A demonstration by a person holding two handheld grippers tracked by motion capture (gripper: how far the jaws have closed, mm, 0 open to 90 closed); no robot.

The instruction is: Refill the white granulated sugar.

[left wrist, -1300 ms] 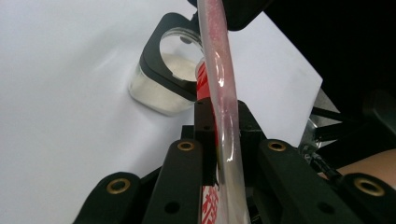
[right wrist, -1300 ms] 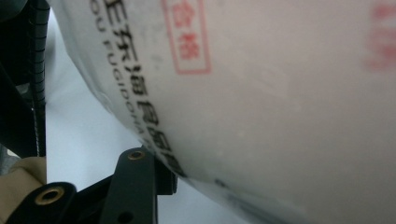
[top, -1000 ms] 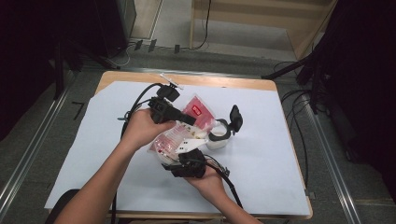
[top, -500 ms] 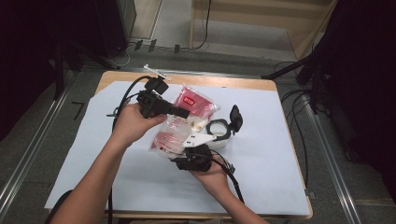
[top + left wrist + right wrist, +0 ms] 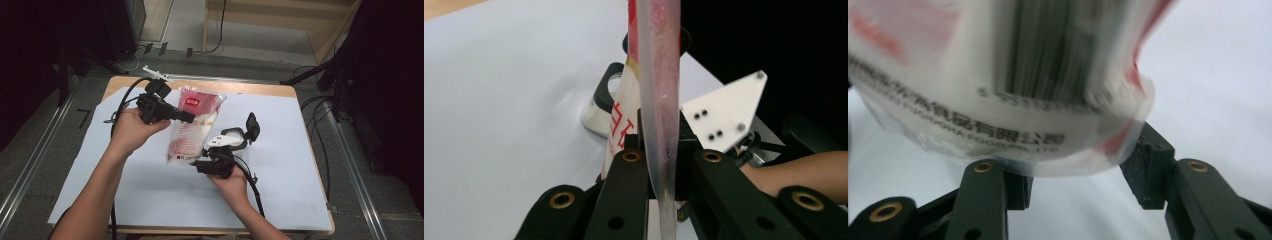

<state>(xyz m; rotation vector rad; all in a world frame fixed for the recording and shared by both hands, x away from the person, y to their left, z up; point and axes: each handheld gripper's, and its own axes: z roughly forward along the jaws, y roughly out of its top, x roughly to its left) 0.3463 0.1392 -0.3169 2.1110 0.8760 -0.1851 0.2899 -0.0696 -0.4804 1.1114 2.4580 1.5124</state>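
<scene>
A clear pouch [image 5: 190,140] with red print and a red top is held off the white sheet, its top toward the far side. My left gripper [image 5: 190,118] comes in from the left and is shut on the pouch's side edge. In the left gripper view that thin edge [image 5: 656,75] runs upright between the closed jaws [image 5: 659,170]. My right gripper [image 5: 202,162] is at the pouch's lower end. In the right gripper view the printed, barcoded bottom [image 5: 998,75] bulges between the two pads, which press on it from both sides [image 5: 1075,180].
A small clear jar [image 5: 239,141] with a black flip lid [image 5: 252,125] stands just right of the pouch, close to my right hand. A white sheet [image 5: 300,165] covers the wooden table [image 5: 250,89]. Cables trail from both grippers.
The left hand has risen and drawn the pouch's top toward the far side, so the pouch is lifted and stretched out. The right gripper has followed slightly to the right at its lower end.
</scene>
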